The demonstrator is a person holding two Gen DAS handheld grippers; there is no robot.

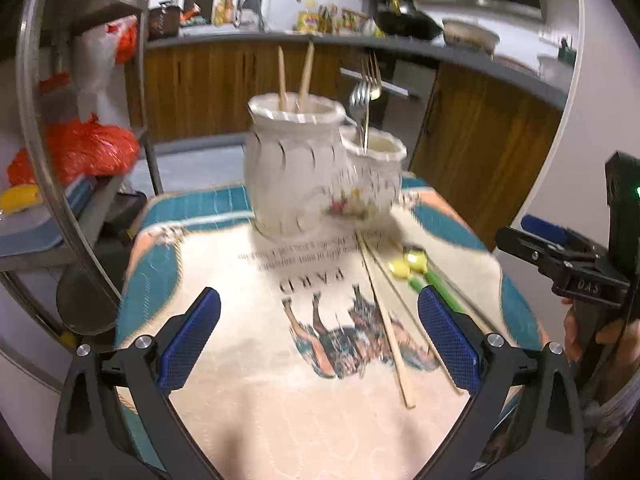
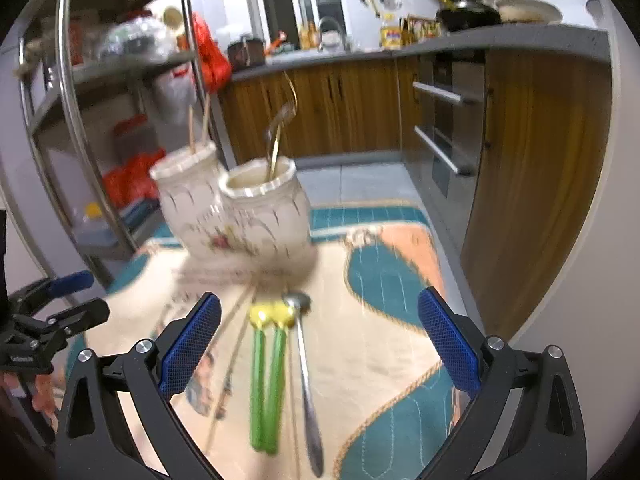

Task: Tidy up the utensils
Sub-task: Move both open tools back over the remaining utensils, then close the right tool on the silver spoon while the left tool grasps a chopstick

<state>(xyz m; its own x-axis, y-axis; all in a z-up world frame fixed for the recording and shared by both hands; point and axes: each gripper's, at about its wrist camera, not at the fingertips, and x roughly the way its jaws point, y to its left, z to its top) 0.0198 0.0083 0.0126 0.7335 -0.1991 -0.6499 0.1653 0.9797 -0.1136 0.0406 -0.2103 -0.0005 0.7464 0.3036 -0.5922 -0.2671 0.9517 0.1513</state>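
Observation:
Two white ceramic jars stand on a printed cloth. The bigger jar holds two wooden chopsticks; the smaller jar holds forks. On the cloth lie a loose pair of chopsticks and two green-handled yellow spoons beside a metal spoon. My left gripper is open above the cloth, left of the loose chopsticks. My right gripper is open over the spoons, nothing between its fingers. The right gripper also shows in the left wrist view.
A metal shelf rack with red bags stands to the left. Wooden kitchen cabinets and an oven line the back and right. A hand holds the other gripper at the right edge.

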